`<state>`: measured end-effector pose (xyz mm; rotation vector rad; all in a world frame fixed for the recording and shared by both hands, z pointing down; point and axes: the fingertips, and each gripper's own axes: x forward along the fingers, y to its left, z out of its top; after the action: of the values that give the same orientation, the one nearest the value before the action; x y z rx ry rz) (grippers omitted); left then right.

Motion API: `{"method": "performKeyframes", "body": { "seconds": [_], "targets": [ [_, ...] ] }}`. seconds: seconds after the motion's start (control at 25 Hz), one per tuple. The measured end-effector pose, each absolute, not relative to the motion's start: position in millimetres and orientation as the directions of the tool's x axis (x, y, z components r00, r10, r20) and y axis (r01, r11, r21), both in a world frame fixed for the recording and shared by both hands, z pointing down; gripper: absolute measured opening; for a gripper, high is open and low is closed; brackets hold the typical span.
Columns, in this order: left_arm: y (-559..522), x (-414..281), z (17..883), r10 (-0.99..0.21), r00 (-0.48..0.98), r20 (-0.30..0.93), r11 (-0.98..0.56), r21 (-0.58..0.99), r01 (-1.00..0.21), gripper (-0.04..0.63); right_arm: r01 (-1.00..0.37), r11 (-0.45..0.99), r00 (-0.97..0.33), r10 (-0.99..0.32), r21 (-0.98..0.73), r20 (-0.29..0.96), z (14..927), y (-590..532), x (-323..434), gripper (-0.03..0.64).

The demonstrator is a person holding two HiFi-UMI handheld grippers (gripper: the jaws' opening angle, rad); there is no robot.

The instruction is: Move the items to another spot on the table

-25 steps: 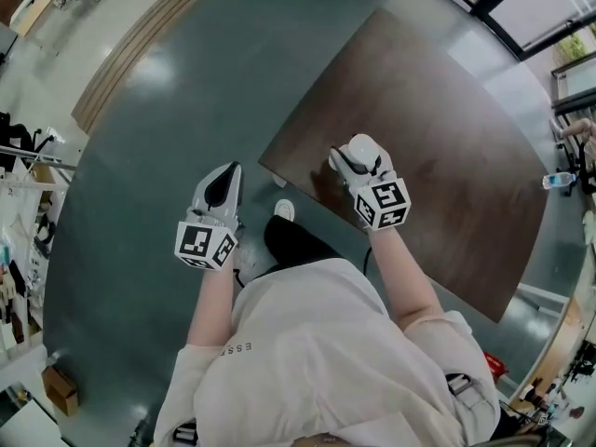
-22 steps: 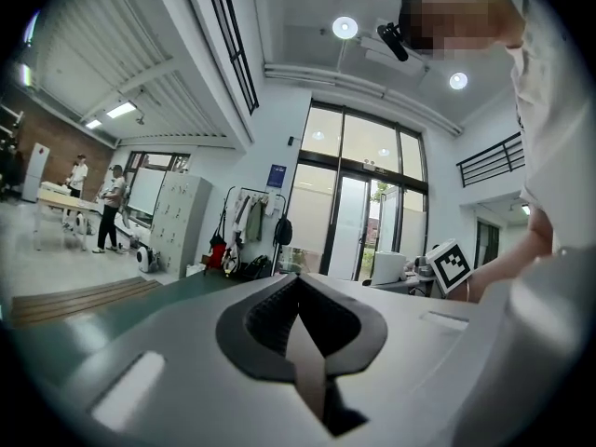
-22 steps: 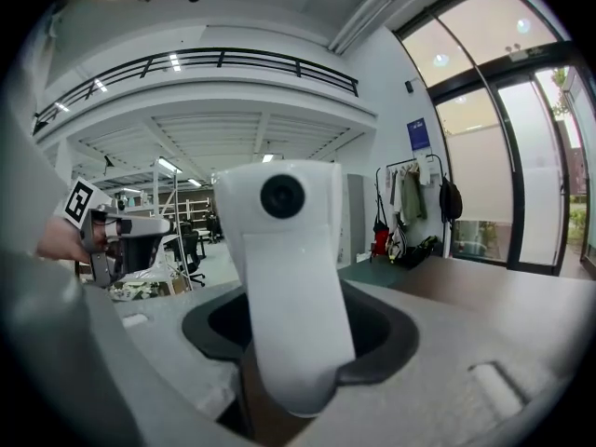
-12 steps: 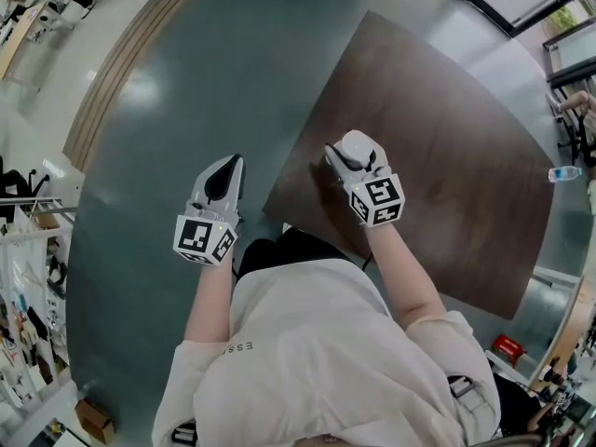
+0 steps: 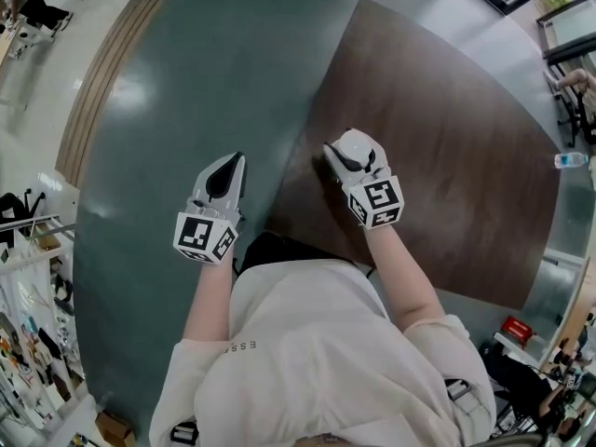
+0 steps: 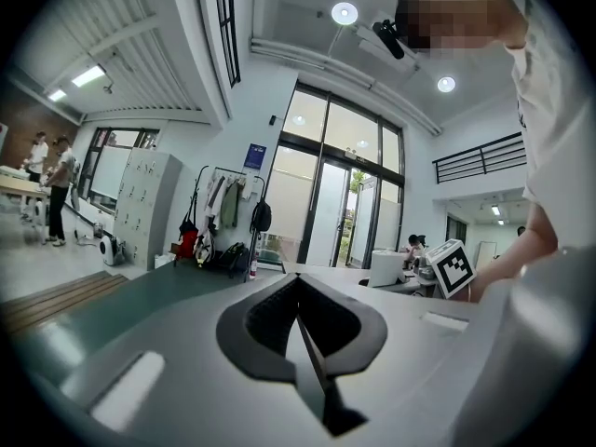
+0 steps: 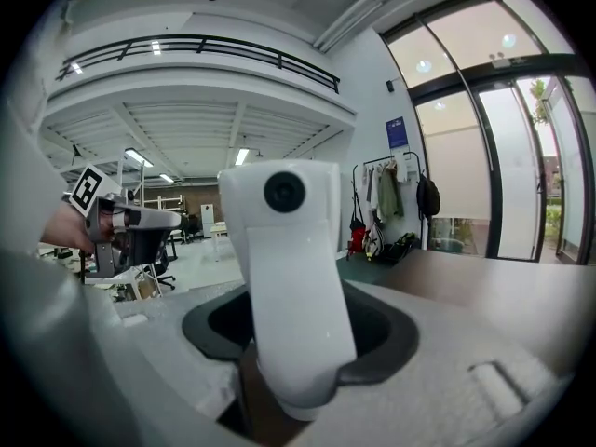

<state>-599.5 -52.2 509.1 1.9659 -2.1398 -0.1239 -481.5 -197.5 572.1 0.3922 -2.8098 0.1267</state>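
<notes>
Left gripper (image 6: 300, 298): up over the floor (image 5: 186, 82), just off the desk's left edge, pointing away from the person.
Left fingers: pressed together, the 2 dark pads meet in 1 thin line, nothing between them.
Right gripper (image 5: 349, 161): over the desk (image 5: 447, 156), close to its near left edge, level with the left gripper and well apart from it.
Right fingers: clamped on a white device (image 7: 284, 250), 1 pad on each side of its lower end.
Device: the task's thing, a smooth white body with 1 round dark spot near the top; it stands up out of the fingers and leans a little left in the right gripper view.
Device and desk: in the air or touching the wood, I cannot tell from here.
Desk: dark brown top, bare wherever it shows in the head view.
Person: pale shirt, both forearms stretched forward, 1 gripper in each hand.
</notes>
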Motion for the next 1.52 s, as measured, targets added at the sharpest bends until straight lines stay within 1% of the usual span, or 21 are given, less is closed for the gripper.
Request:
{"method": "performKeyframes", "body": {
  "seconds": [0.28, 0.44, 0.56, 0.72, 0.76, 0.8, 0.84, 0.88, 0.92, 0.96, 1.12, 1.32, 1.52],
  "targets": [
    [-55.2, -602.6, 513.9, -0.992, -0.038, 0.12, 0.066, 0.242, -0.968, 0.017, -0.332, 0.937, -0.902, -0.284, -0.103, 0.326, 581.0, -202.9, -483.4, 0.232],
    [-60.1, -600.7, 508.1, -0.993, -0.001, 0.116, 0.029, 0.247, -0.969, 0.017, -0.361, 0.927, -0.889, -0.308, -0.103, 0.338, 579.8, -202.5, -479.3, 0.307],
    [-57.6, -602.0, 501.1, -0.994, 0.031, 0.108, -0.003, 0.255, -0.967, 0.017, -0.412, 0.909, -0.87, -0.373, -0.061, 0.321, 565.9, -198.2, -472.7, 0.321],
    [-52.5, -592.6, 484.3, -0.991, 0.1, 0.091, -0.074, 0.26, -0.963, 0.017, -0.522, 0.852, -0.823, -0.514, 0.034, 0.243, 524.5, -188.8, -439.3, 0.318],
    [-51.5, -589.3, 479.5, -0.989, 0.119, 0.088, -0.092, 0.26, -0.961, 0.017, -0.545, 0.837, -0.81, -0.54, 0.049, 0.229, 514.2, -184.6, -428.9, 0.302],
    [-50.4, -586.0, 474.3, -0.987, 0.136, 0.083, -0.11, 0.258, -0.96, 0.017, -0.565, 0.823, -0.796, -0.564, 0.065, 0.22, 505.2, -179.7, -418.3, 0.243],
    [-49.2, -581.9, 469.0, -0.985, 0.153, 0.076, -0.129, 0.256, -0.958, 0.017, -0.585, 0.807, -0.781, -0.587, 0.082, 0.214, 497.4, -174.2, -407.6, 0.139],
    [-47.8, -577.0, 463.9, -0.983, 0.173, 0.068, -0.15, 0.255, -0.955, 0.017, -0.605, 0.791, -0.765, -0.61, 0.095, 0.208, 491.1, -168.6, -397.0, 0.065],
    [-46.2, -571.4, 459.4, -0.979, 0.195, 0.059, -0.174, 0.253, -0.951, 0.017, -0.625, 0.774, -0.749, -0.631, 0.102, 0.202, 486.2, -163.0, -387.0, 0.009],
    [-44.1, -565.4, 455.9, -0.974, 0.219, 0.052, -0.2, 0.254, -0.946, 0.017, -0.646, 0.757, -0.732, -0.652, 0.103, 0.198, 482.4, -157.0, -377.9, -0.012],
    [-31.3, -537.6, 453.9, -0.95, 0.308, 0.049, -0.282, 0.279, -0.918, 0.017, -0.71, 0.699, -0.678, -0.71, 0.082, 0.19, 471.3, -127.1, -346.9, -0.012],
    [-26.7, -478.7, 451.7, -0.916, 0.4, 0.044, -0.373, 0.278, -0.885, 0.017, -0.741, 0.668, -0.65, -0.74, 0.073, 0.172, 461.6, -97.1, -296.3, -0.012],
    [-17.5, -418.8, 449.5, -0.893, 0.446, 0.055, -0.417, 0.266, -0.869, 0.017, -0.775, 0.627, -0.607, -0.772, 0.077, 0.189, 473.3, -82.1, -233.4, -0.012]
  ]
}}
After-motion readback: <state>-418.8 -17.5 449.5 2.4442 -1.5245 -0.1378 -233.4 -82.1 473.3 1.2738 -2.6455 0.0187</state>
